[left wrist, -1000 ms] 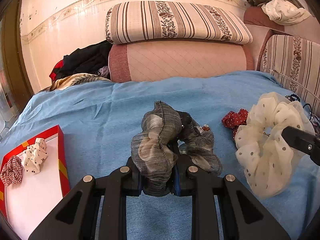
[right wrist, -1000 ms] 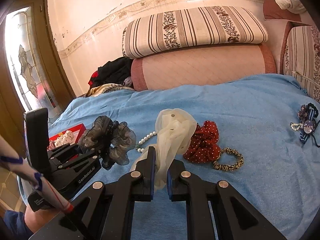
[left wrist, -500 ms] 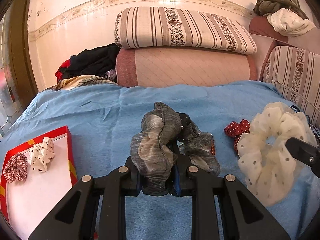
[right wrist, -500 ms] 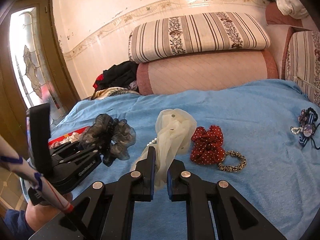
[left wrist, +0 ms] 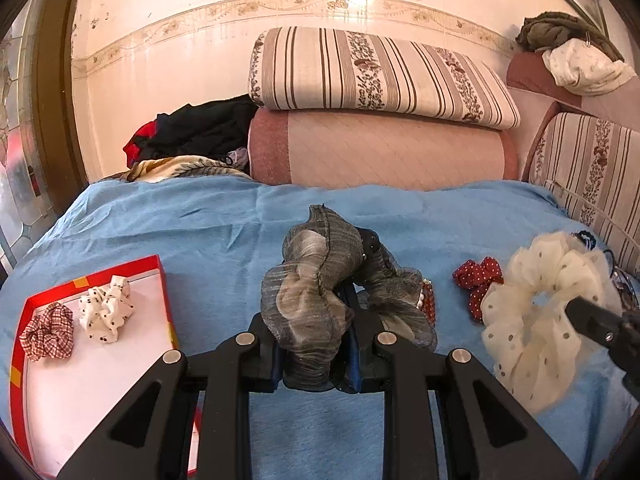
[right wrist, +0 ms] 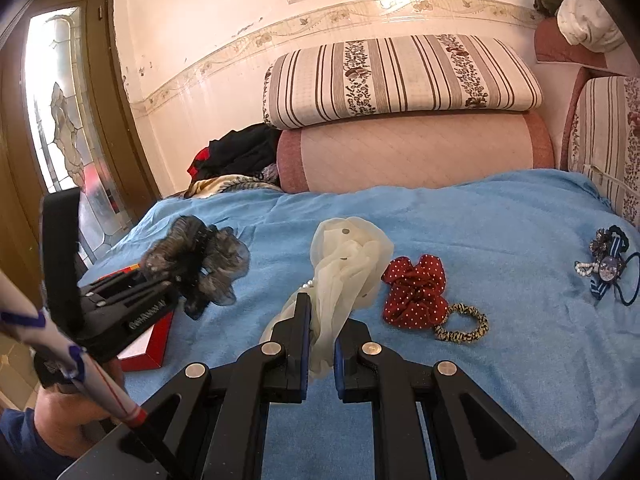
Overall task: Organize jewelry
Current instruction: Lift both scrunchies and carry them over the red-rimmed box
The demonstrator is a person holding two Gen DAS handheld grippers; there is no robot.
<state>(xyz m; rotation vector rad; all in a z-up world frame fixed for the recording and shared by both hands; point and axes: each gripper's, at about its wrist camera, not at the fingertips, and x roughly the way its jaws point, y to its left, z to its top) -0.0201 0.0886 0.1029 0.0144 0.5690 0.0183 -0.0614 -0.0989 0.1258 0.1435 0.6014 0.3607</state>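
My left gripper (left wrist: 316, 344) is shut on a grey sheer scrunchie (left wrist: 320, 280) and holds it above the blue bed cover; the same scrunchie shows in the right wrist view (right wrist: 200, 260). My right gripper (right wrist: 322, 336) is shut on a cream dotted scrunchie (right wrist: 344, 264), also seen at the right of the left wrist view (left wrist: 536, 312). A red box with a white inside (left wrist: 100, 380) lies at the lower left and holds a checked scrunchie (left wrist: 48, 332) and a white spotted scrunchie (left wrist: 106, 308).
On the blue cover (right wrist: 500, 220) lie a red dotted scrunchie (right wrist: 416, 290), a leopard hair tie (right wrist: 462, 324) and a dark bow with beads (right wrist: 606, 268). Striped cushions (left wrist: 372, 76) and a clothes pile (left wrist: 200, 132) stand at the back.
Both grippers have risen and drawn back a little with their scrunchies. The left one has shifted left, so more of the red box shows.
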